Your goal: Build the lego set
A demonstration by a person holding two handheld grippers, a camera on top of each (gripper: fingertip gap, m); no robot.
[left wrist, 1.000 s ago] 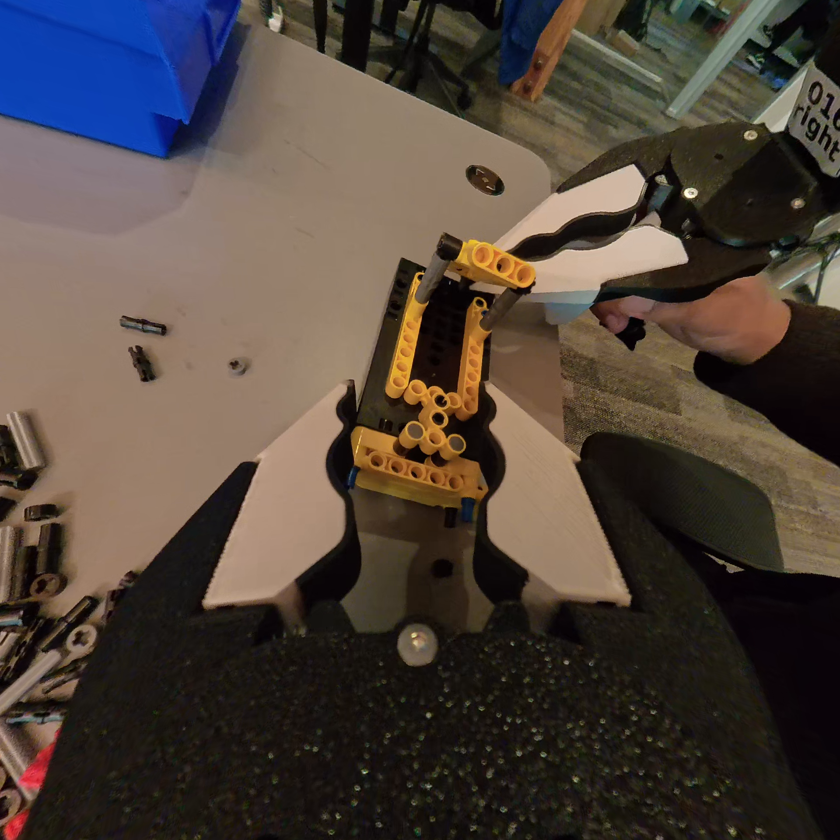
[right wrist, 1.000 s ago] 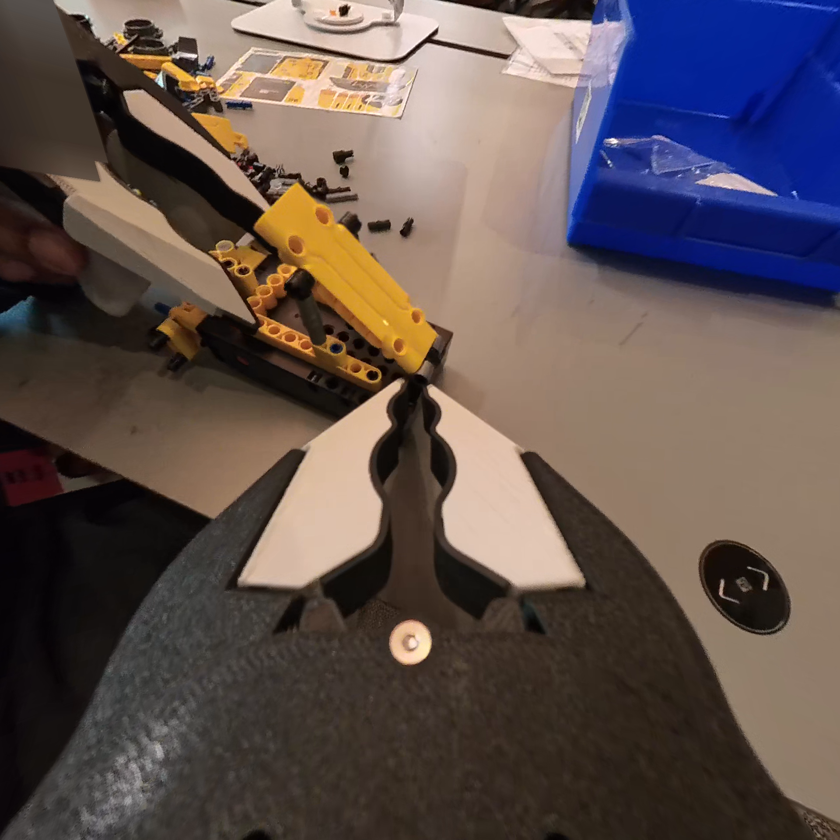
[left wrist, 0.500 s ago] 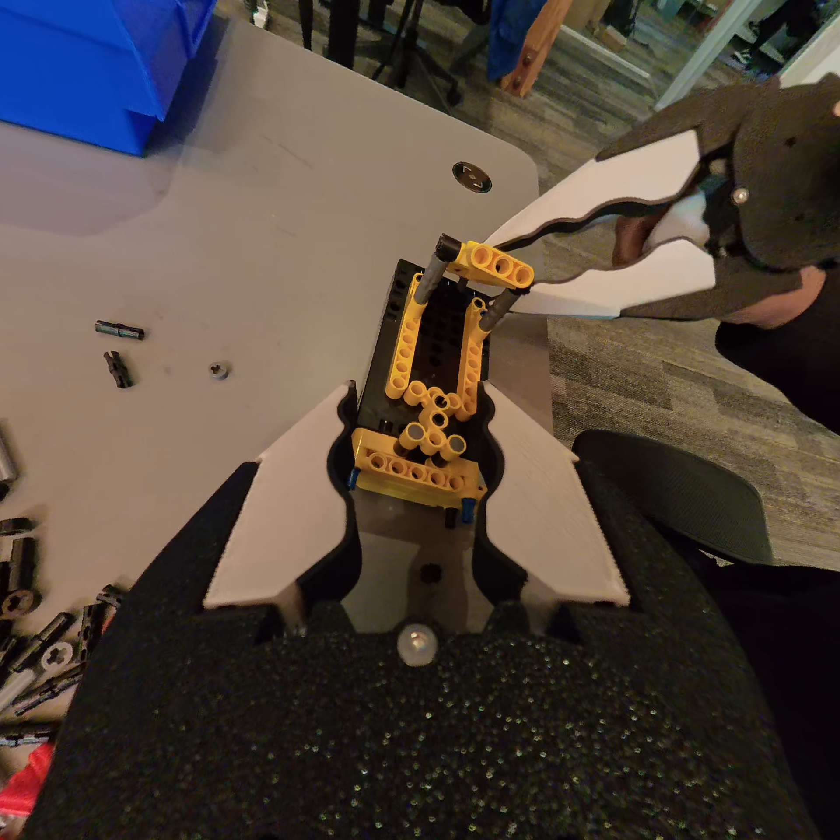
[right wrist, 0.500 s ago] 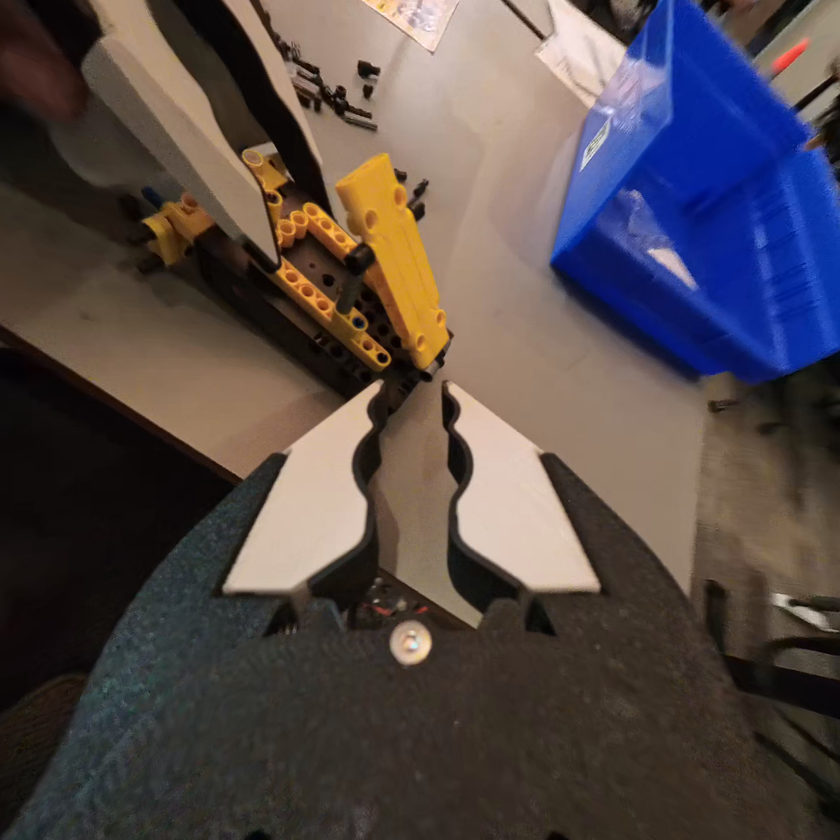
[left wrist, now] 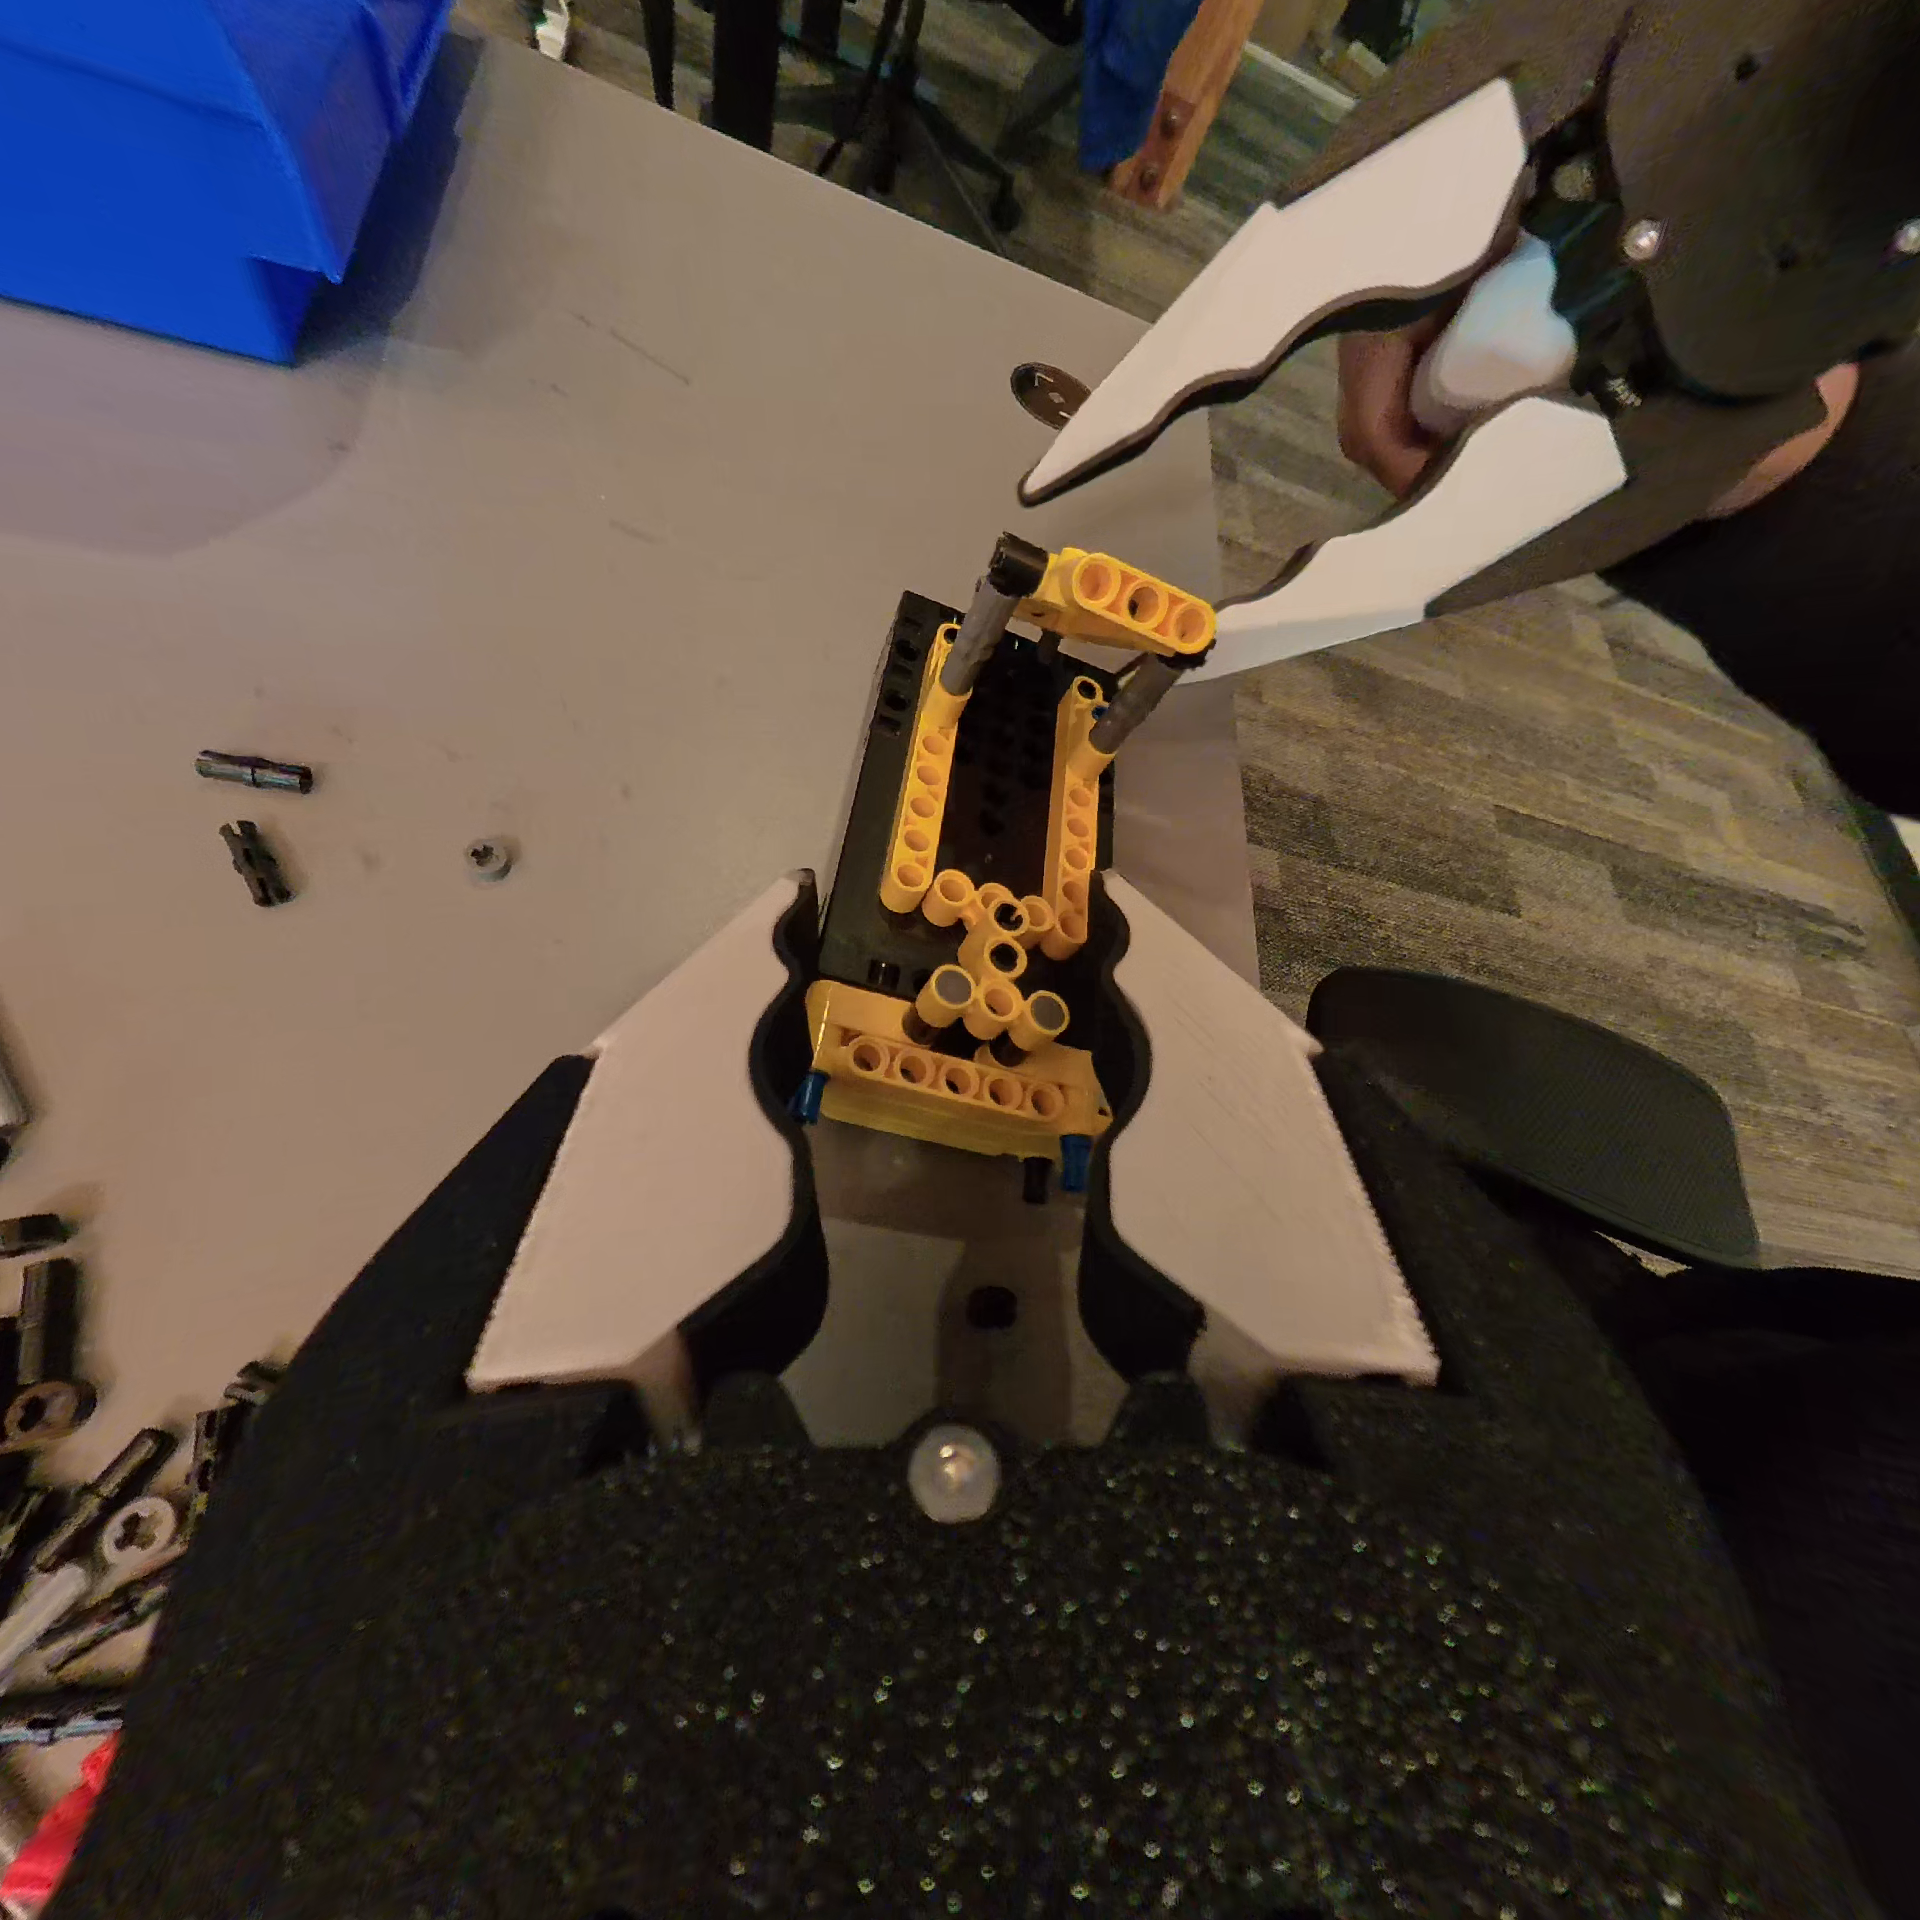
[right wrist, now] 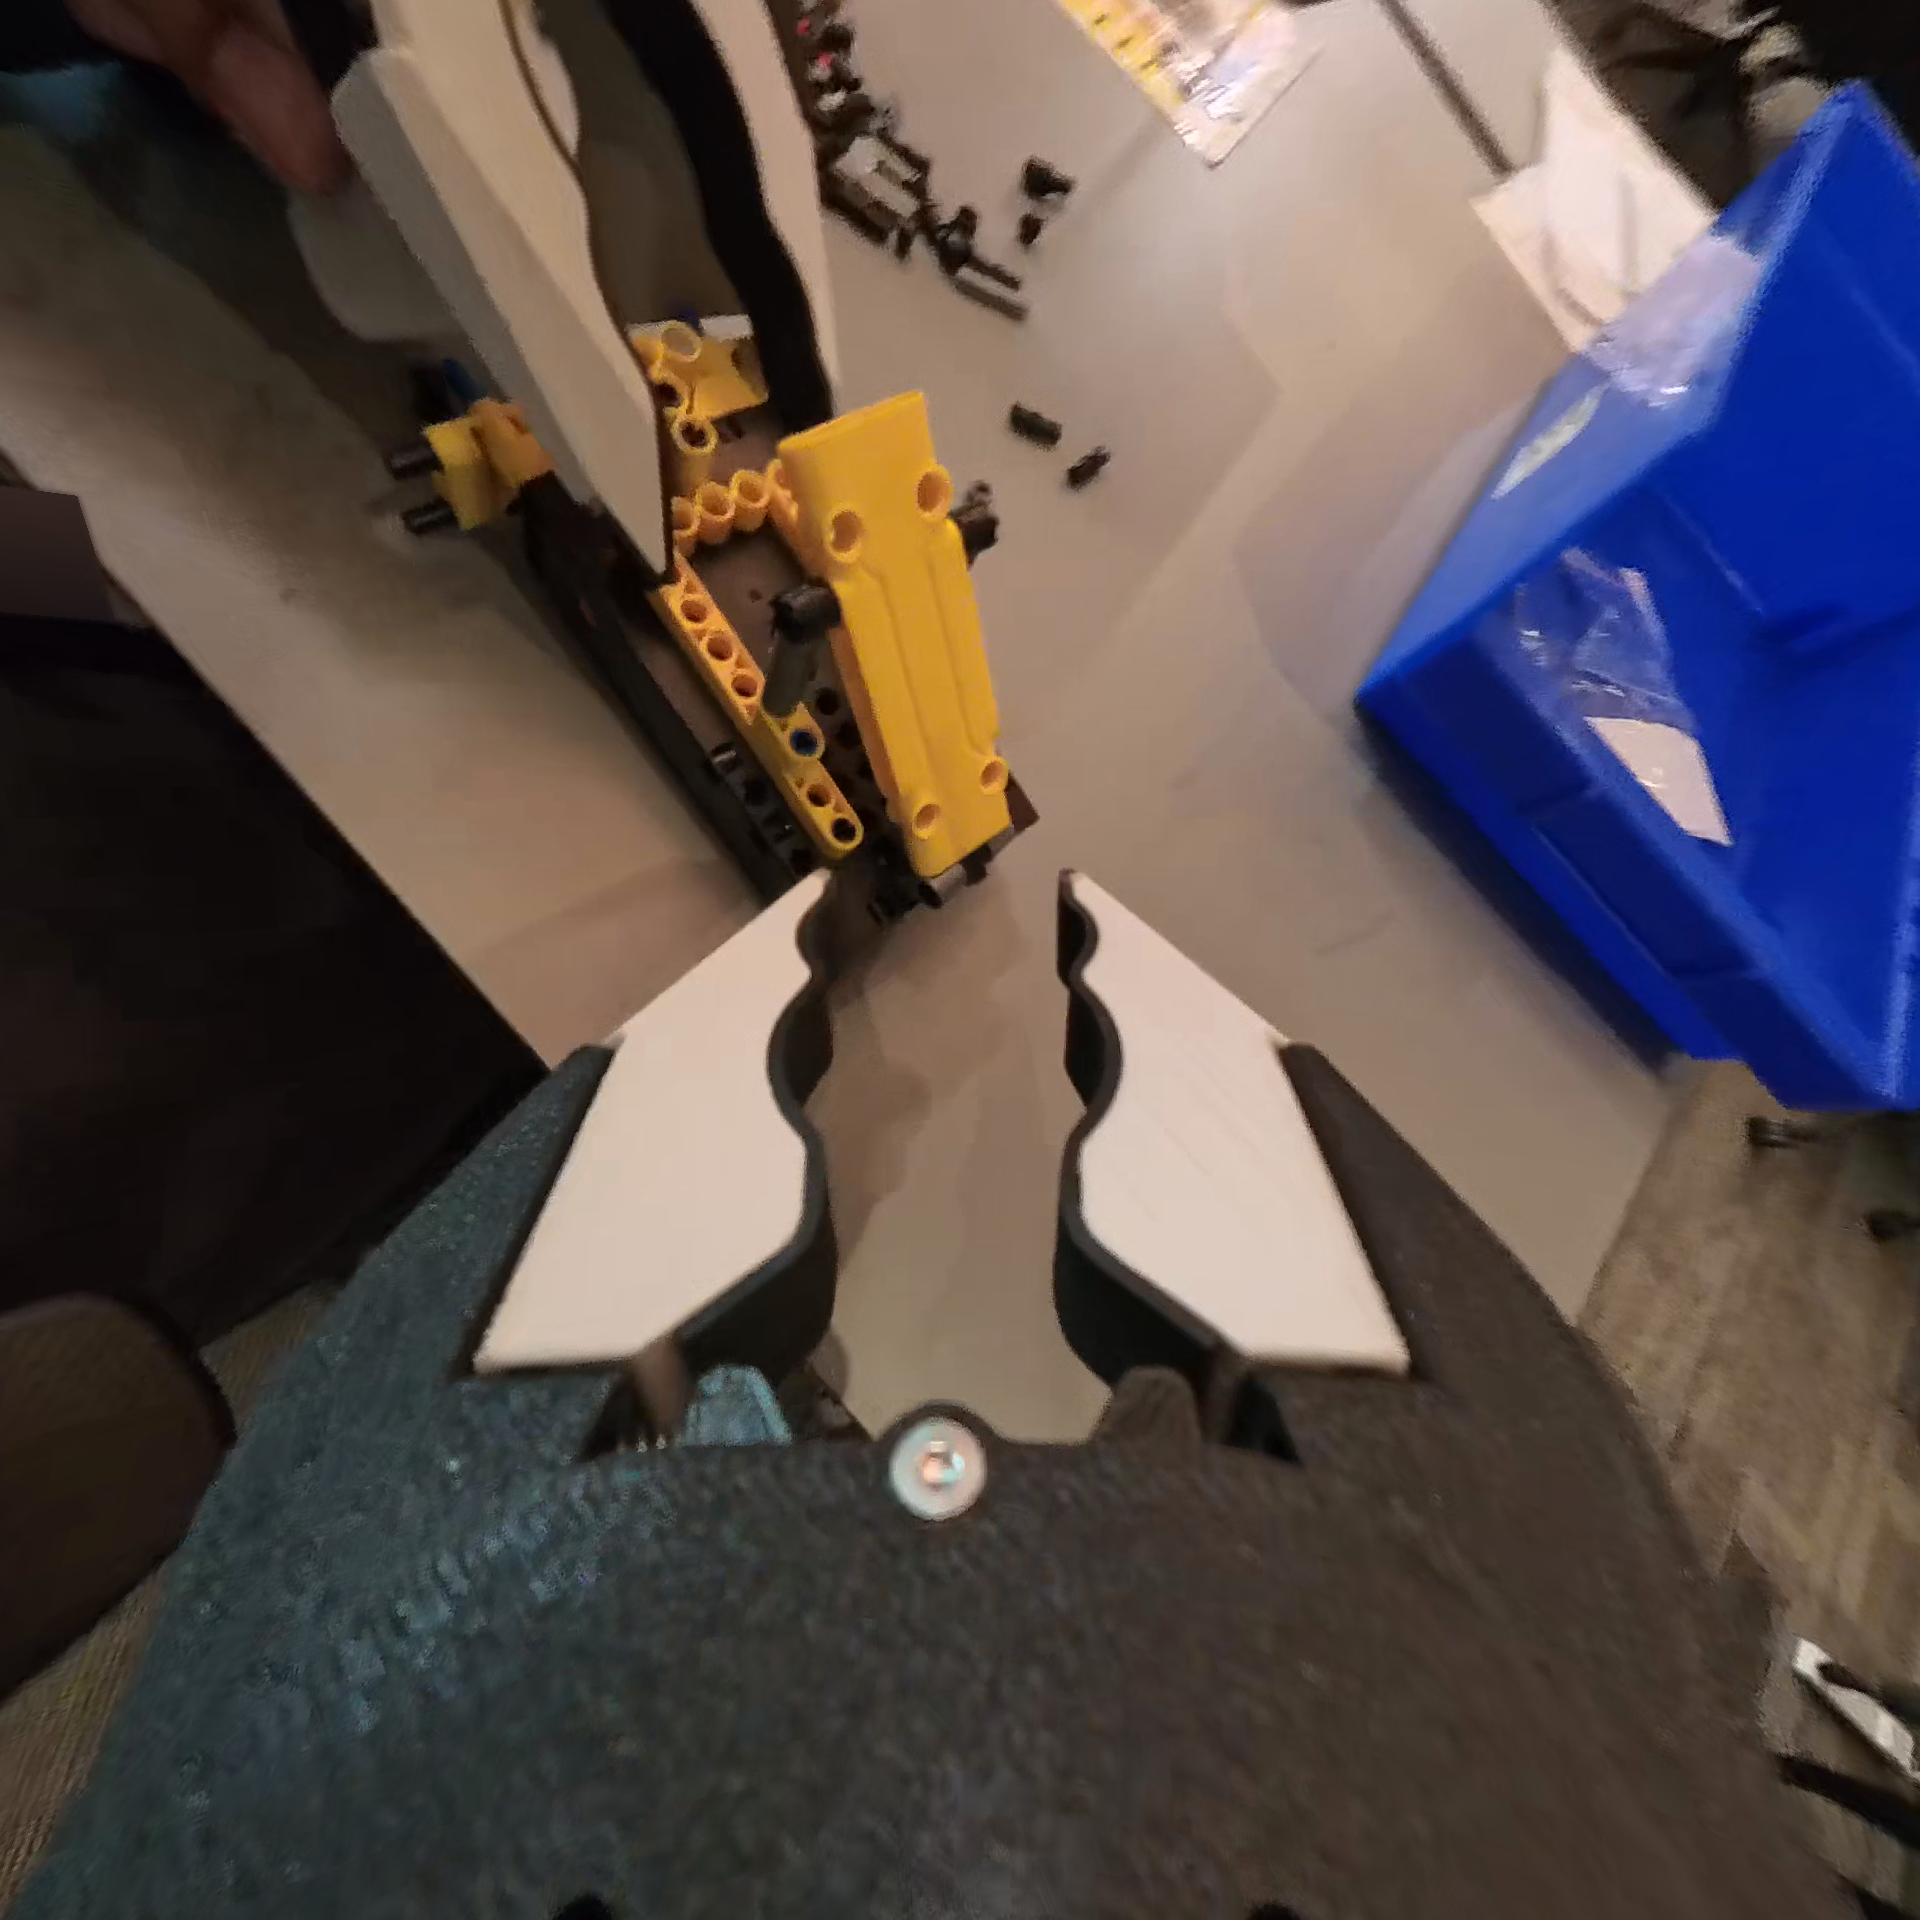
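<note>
A black and yellow brick model rests on the grey table near its edge. A yellow panel stands raised on two grey axles at the model's far end. My left gripper is shut on the model's black base, one finger on each side. My right gripper is open and empty, with its tips just short of the panel's end. In the left wrist view the right gripper hangs open by the panel, its lower finger close to it. The left gripper's white fingers show at the right wrist view's upper left.
A blue bin stands at the table's far left; it also shows in the right wrist view. Loose black pins and a grey bush lie left of the model. A pile of small parts lies lower left. A chair stands off the table's edge. There is about 8 centimetres between the tips of the two grippers.
My right gripper was shut on the yellow panel's end; it has opened, let go and drawn back. My left gripper has kept its hold on the model.
</note>
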